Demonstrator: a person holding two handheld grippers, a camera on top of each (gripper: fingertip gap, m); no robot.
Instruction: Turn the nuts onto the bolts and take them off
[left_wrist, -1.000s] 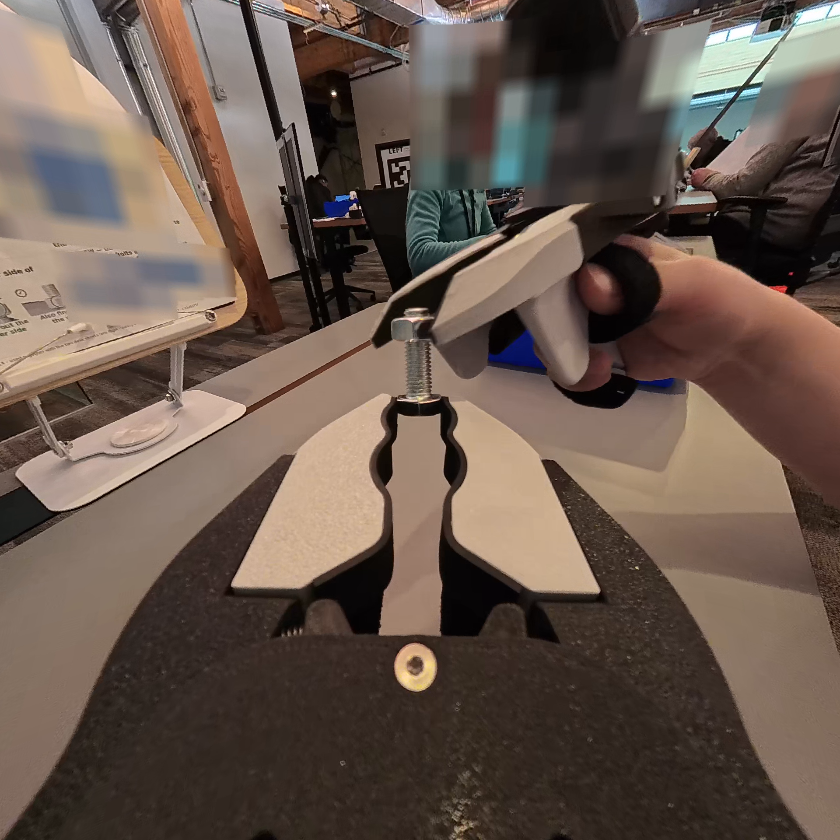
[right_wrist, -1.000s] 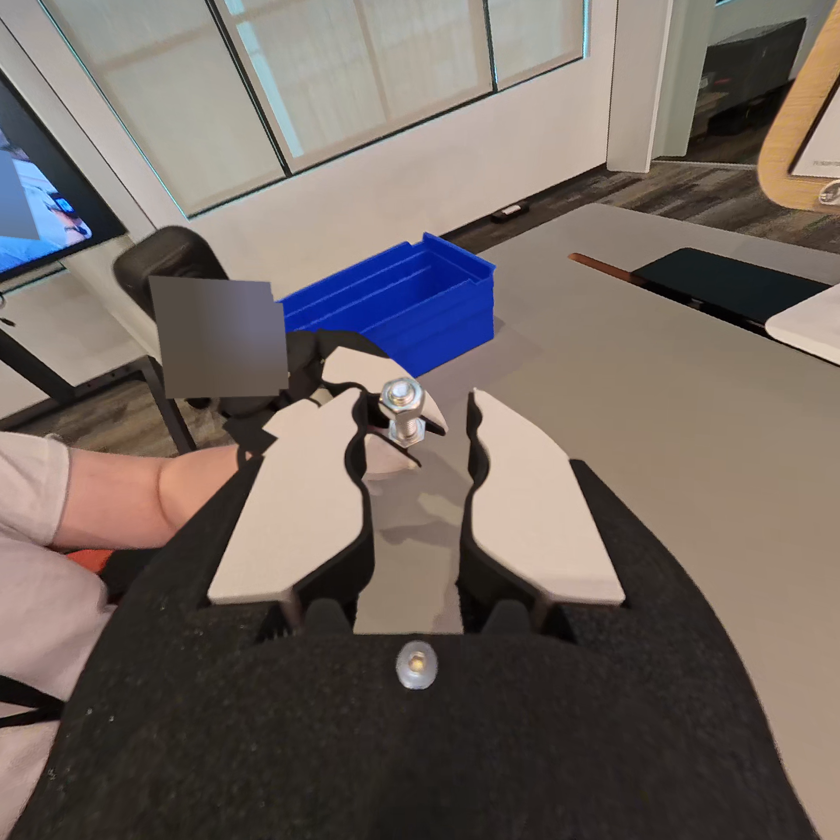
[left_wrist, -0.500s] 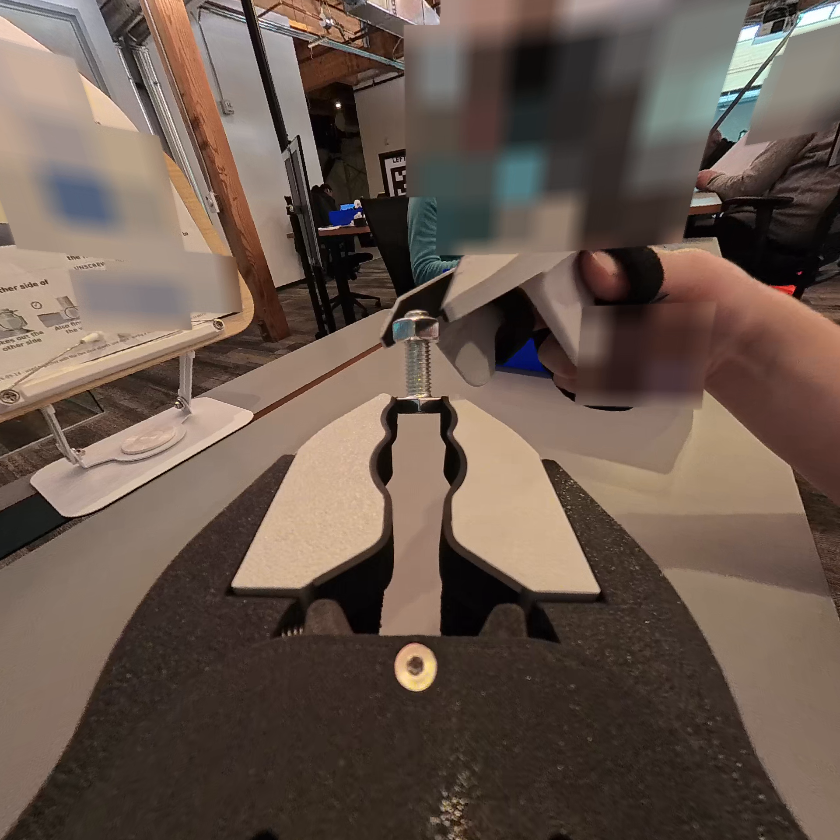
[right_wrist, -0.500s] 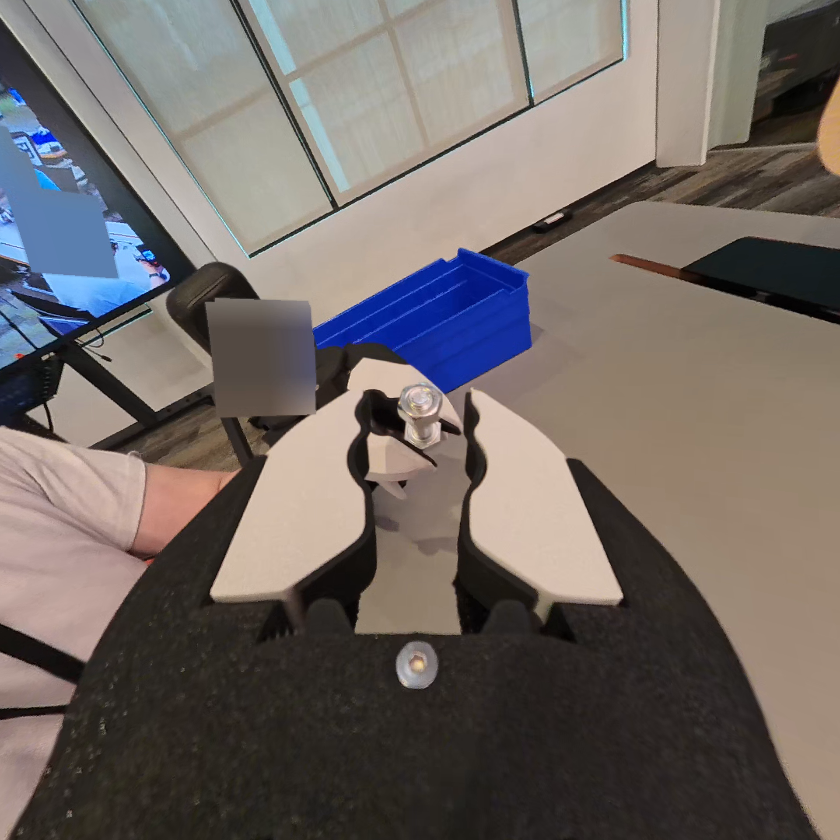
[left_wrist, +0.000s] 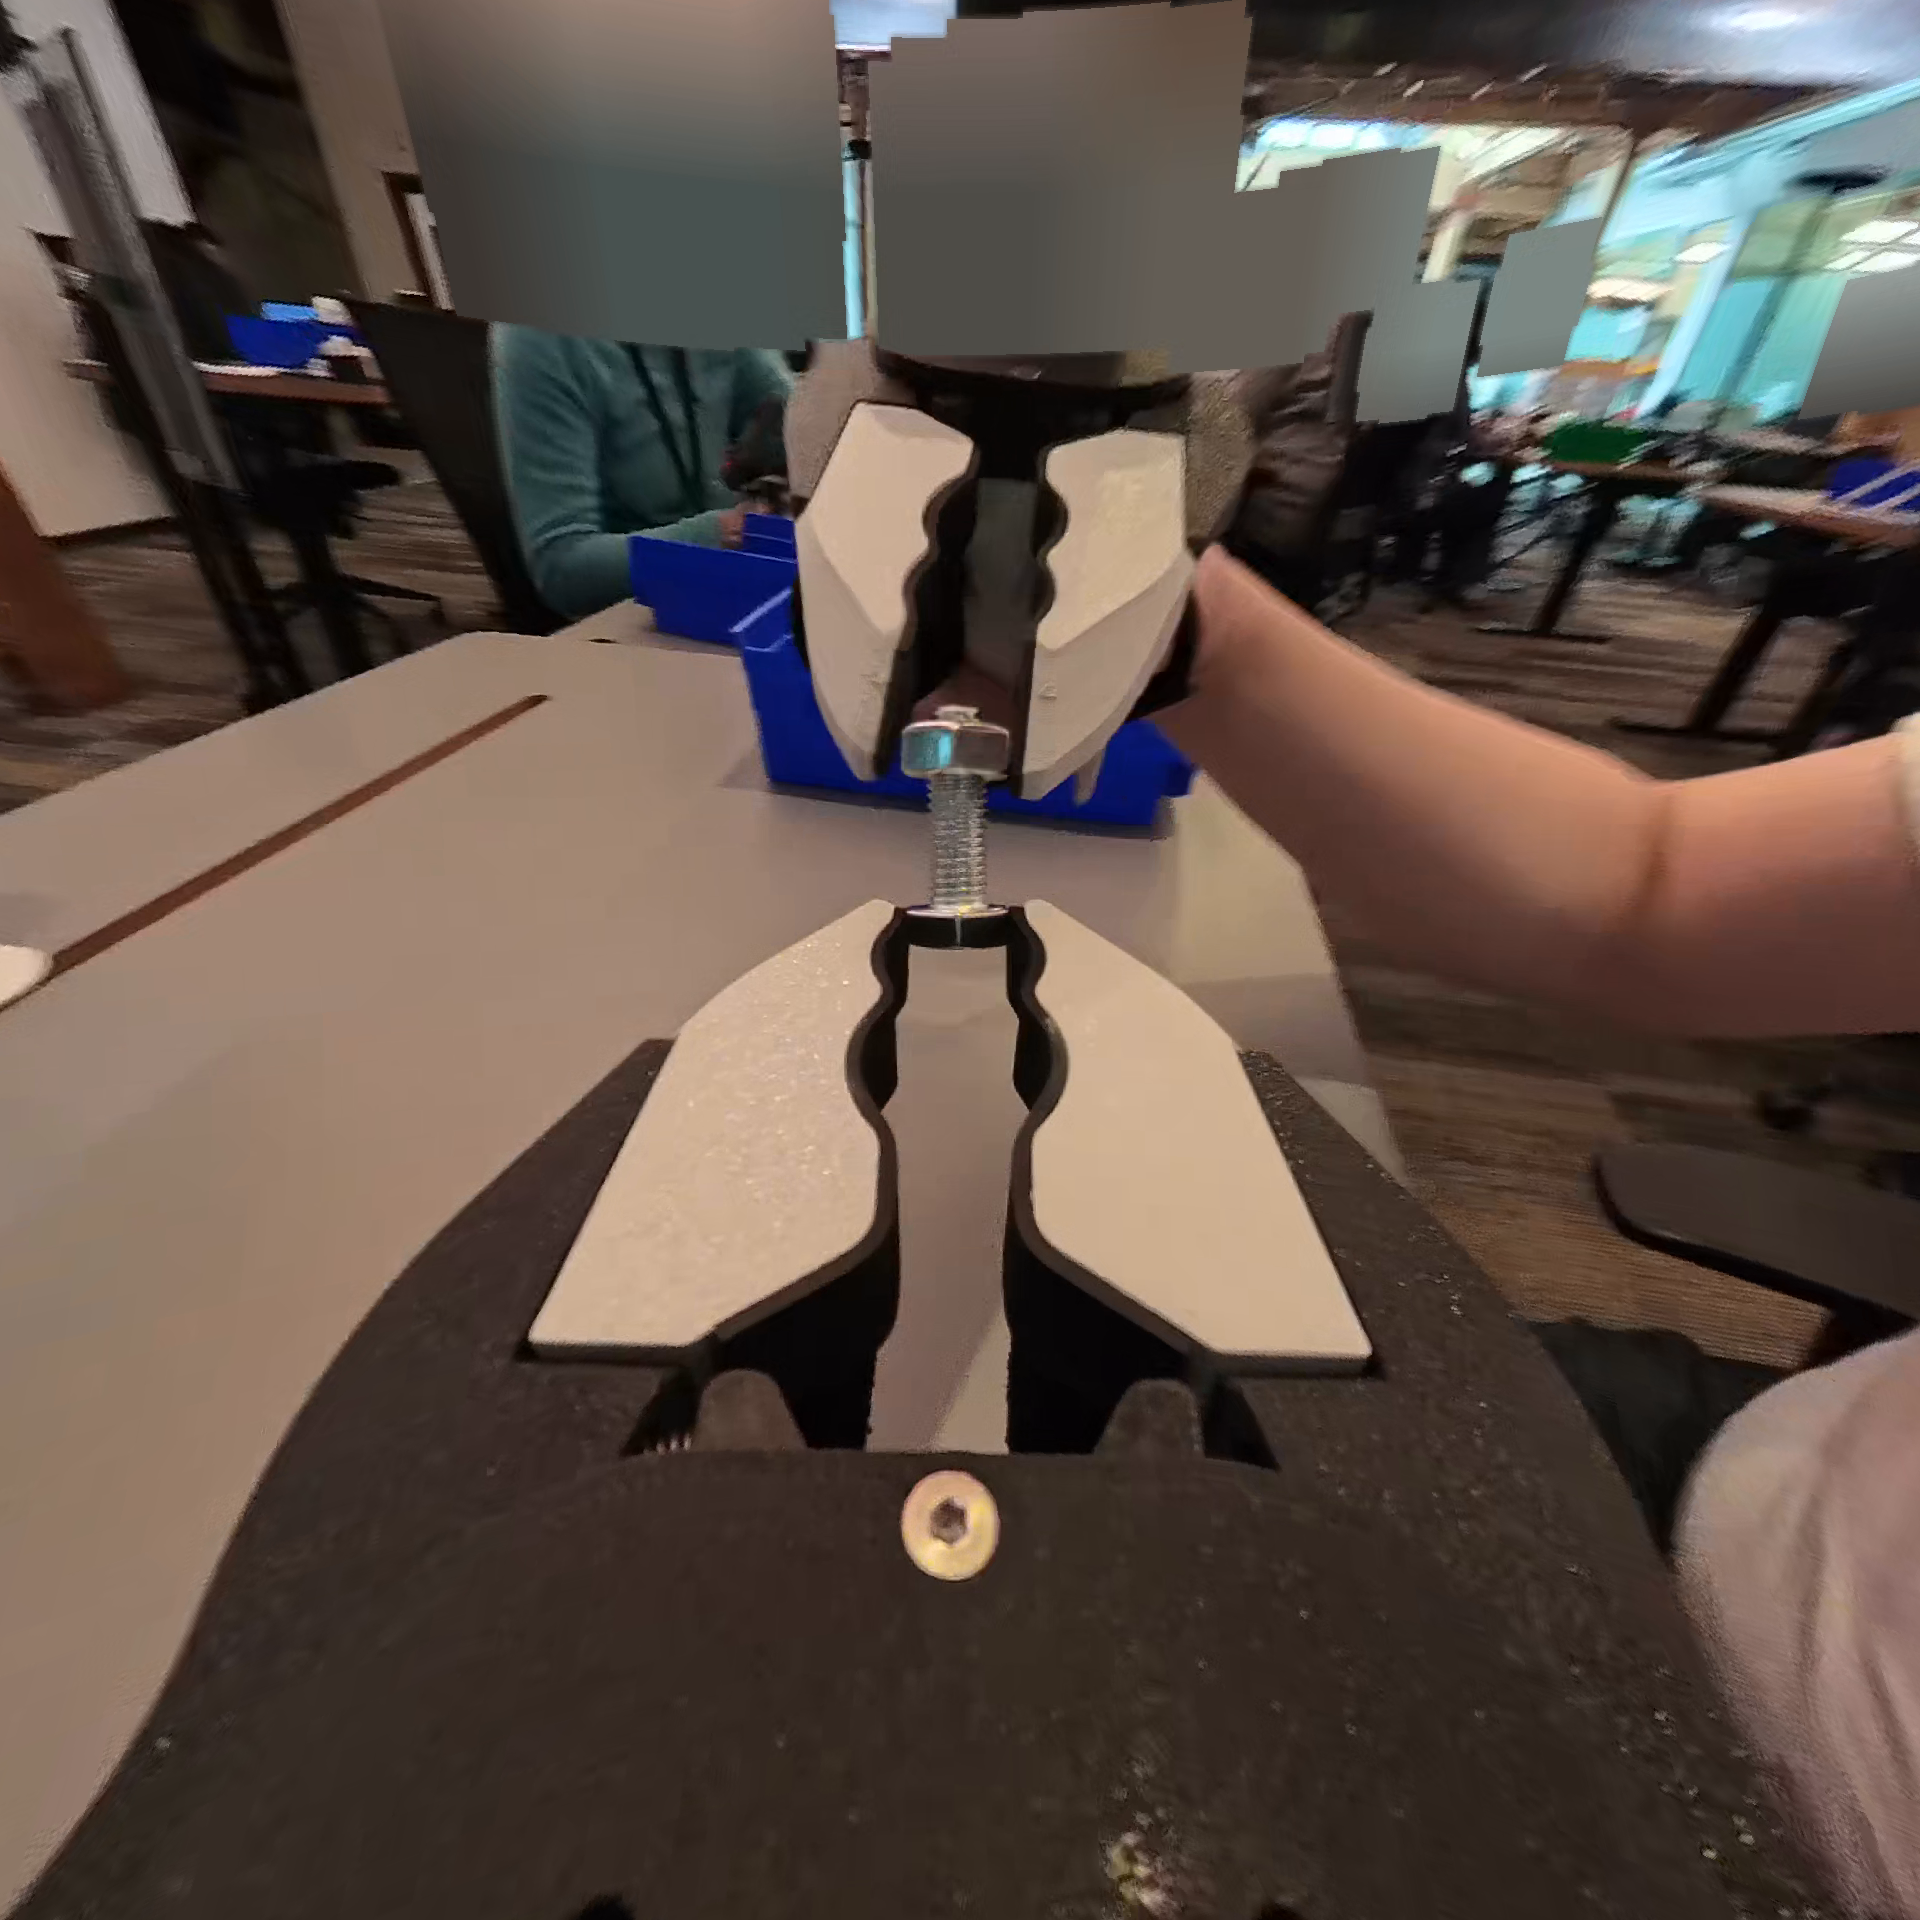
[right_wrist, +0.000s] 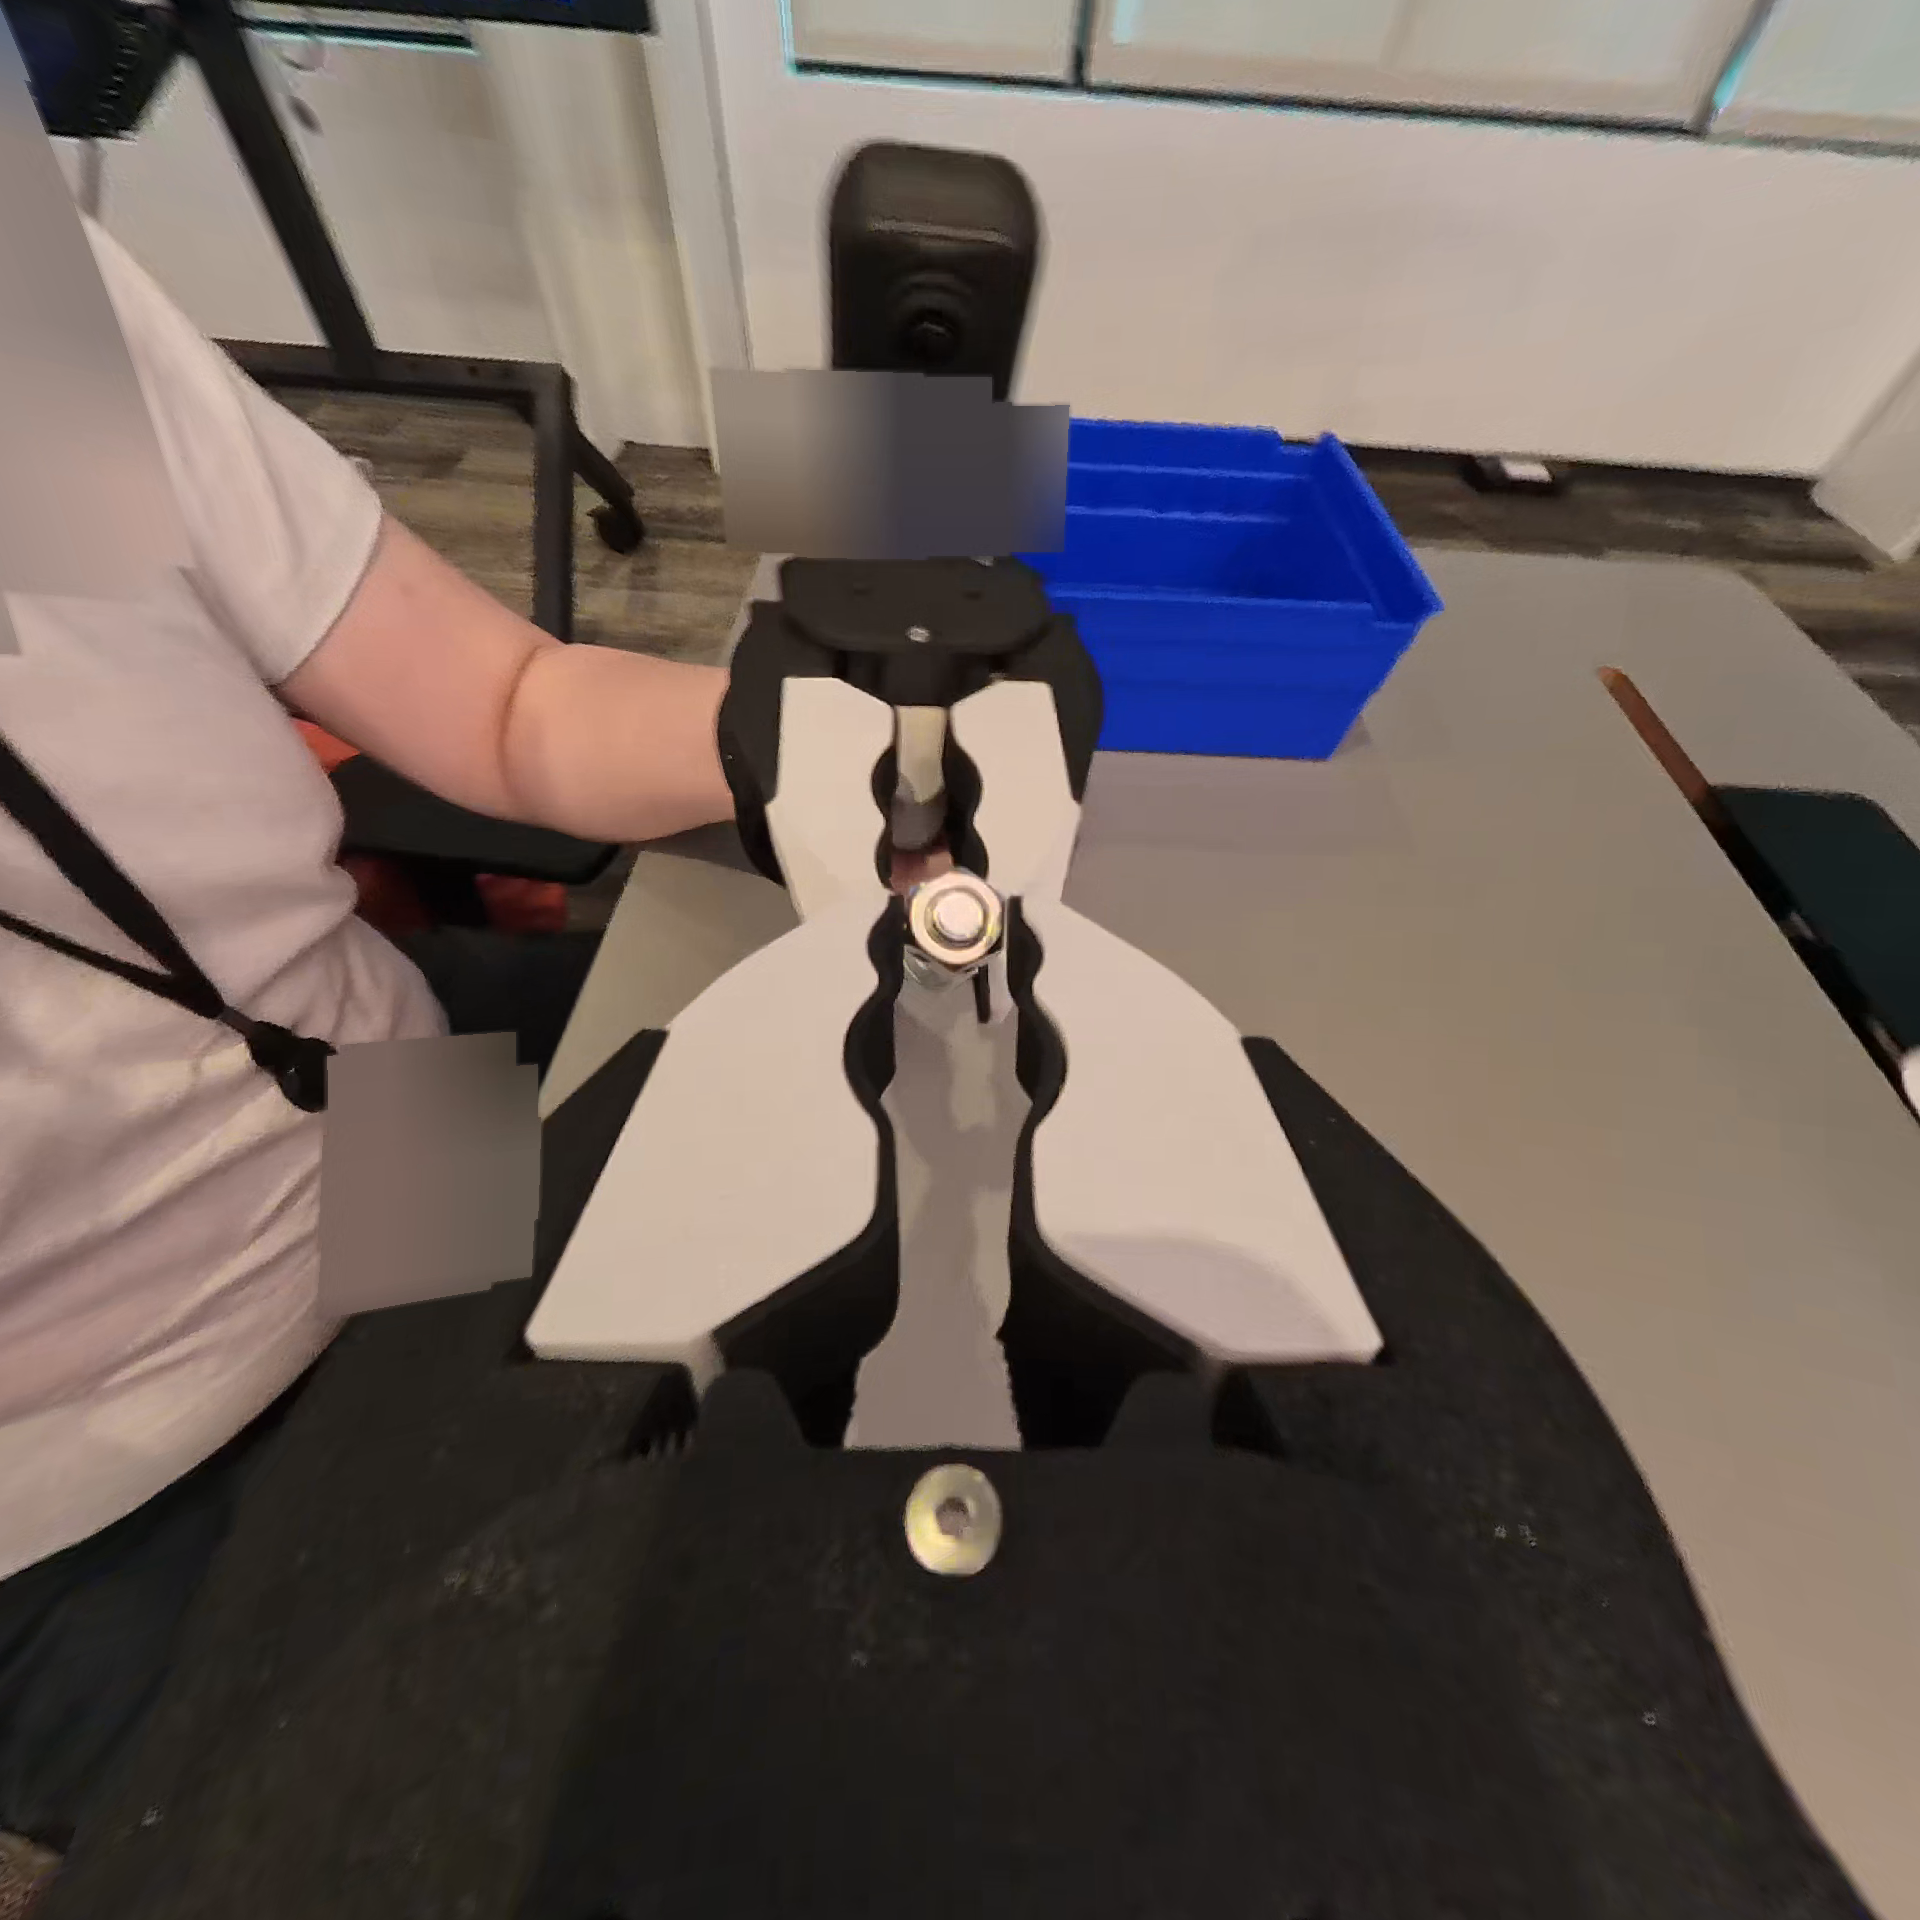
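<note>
We hold the threaded, zinc-bright steel bolt upright above the grey table, its flat head pinched between the tips of the left gripper, whose 2 white fingers are drawn in tight on it. At the top end of the shaft sits the silver hexagonal nut, and the right gripper reaches down over it from the far side, its tips closed against 2 opposite flats. The right wrist view looks straight down the bolt's axis: the nut shows as a ring around the shaft end, caught between the tips of the right gripper, with the left gripper coming in from the far side.

We judge the step in hand to be turning the nut along the thread; which way, we cannot tell. To do it well we should keep the 2 grippers in line with the shaft, so the nut stays square and does not cross-thread. The left clamp has to stay firm on the head, since any slip there wastes the turn. We should rotate the right wrist about the bolt's axis, release, re-seat on fresh flats and repeat, never tugging sideways. The blue plastic bin stands behind on the table, well apart from the work.
</note>
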